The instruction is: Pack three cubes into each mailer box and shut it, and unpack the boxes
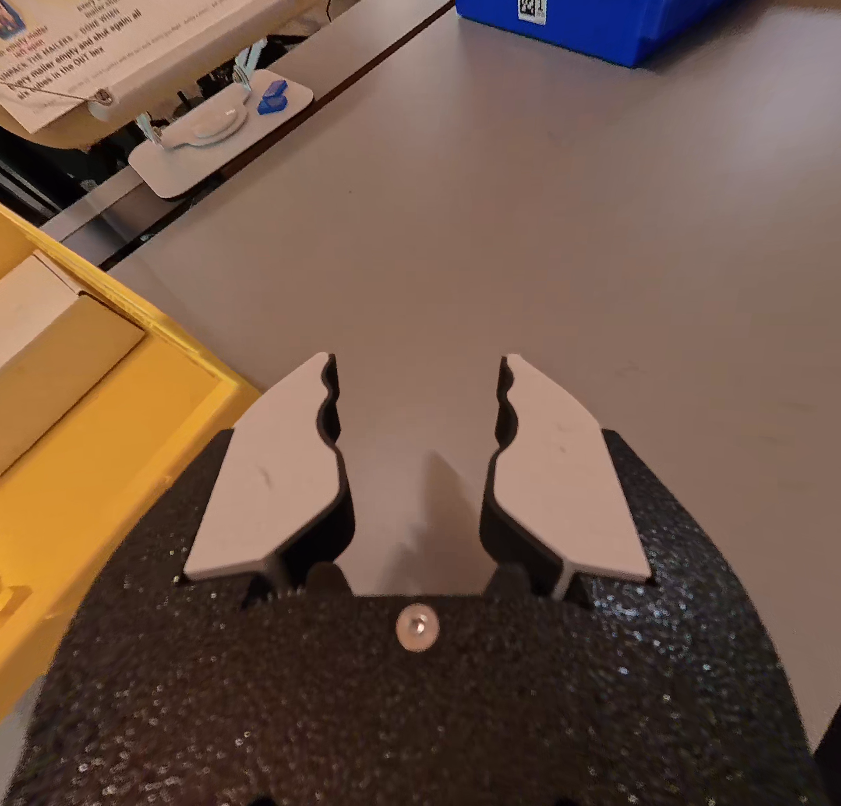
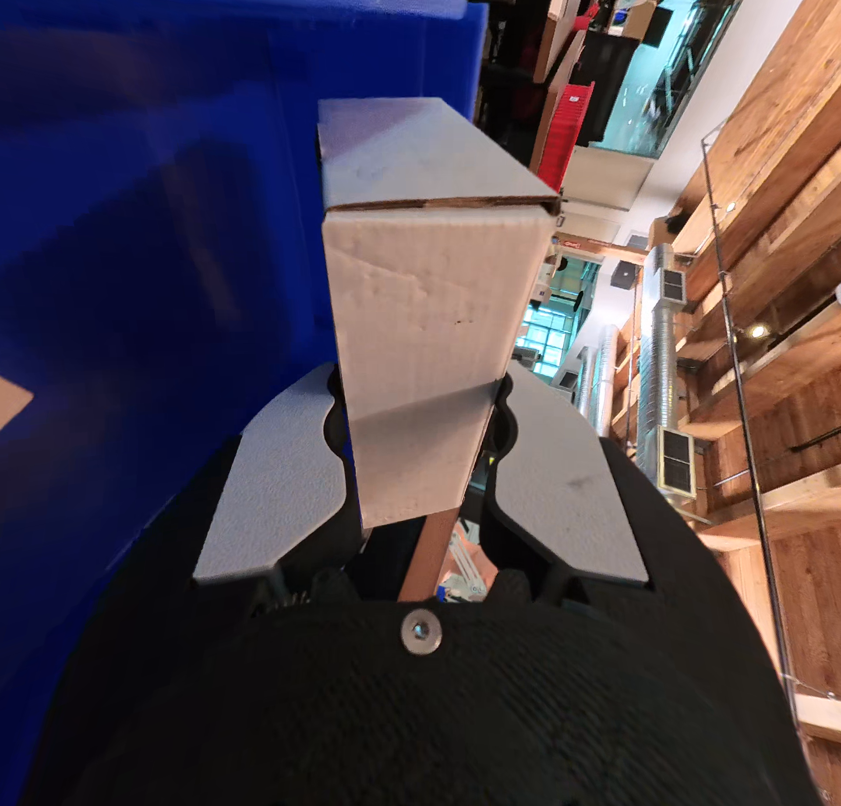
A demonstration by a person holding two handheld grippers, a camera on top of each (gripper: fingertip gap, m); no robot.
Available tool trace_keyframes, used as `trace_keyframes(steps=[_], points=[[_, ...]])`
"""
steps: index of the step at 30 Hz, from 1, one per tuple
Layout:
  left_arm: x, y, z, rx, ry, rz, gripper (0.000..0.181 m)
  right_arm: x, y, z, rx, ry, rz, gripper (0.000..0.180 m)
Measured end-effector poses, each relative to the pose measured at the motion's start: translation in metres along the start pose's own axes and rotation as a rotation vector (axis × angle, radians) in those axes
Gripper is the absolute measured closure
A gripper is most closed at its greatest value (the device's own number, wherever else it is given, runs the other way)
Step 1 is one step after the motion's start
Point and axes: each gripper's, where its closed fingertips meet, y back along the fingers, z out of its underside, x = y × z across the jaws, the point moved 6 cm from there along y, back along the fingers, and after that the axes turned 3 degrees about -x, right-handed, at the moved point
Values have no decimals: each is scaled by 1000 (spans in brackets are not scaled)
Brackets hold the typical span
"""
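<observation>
My right gripper (image 2: 418, 374) is shut on a white cardboard mailer box (image 2: 432, 283), closed, held up in the air with the view rolled sideways. A blue bin (image 2: 159, 192) fills the left of that view, right beside the box. My left gripper (image 1: 418, 361) is open and empty, hovering over the grey table (image 1: 500, 215). A yellow bin (image 1: 113, 443) at its left holds a white mailer box (image 1: 27, 301) and a brown cardboard piece (image 1: 63, 374). The blue bin (image 1: 605, 10) also shows in the left wrist view, at the table's far right. No cubes are in view.
An instruction sheet (image 1: 91, 33) hangs beyond the table's far left edge, above a small white stand (image 1: 218, 133) with a blue clip. In the right wrist view, wooden ceiling beams (image 2: 751, 283) and metal ducts (image 2: 660, 352) show behind the box. My hands' fingertips stand some 55 centimetres from each other.
</observation>
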Motion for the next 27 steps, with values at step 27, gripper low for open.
trace_keyframes(steps=[27], points=[[-180,10,-28,-348,-339,-98,77,-38,44,24,374,-487,-494,73]])
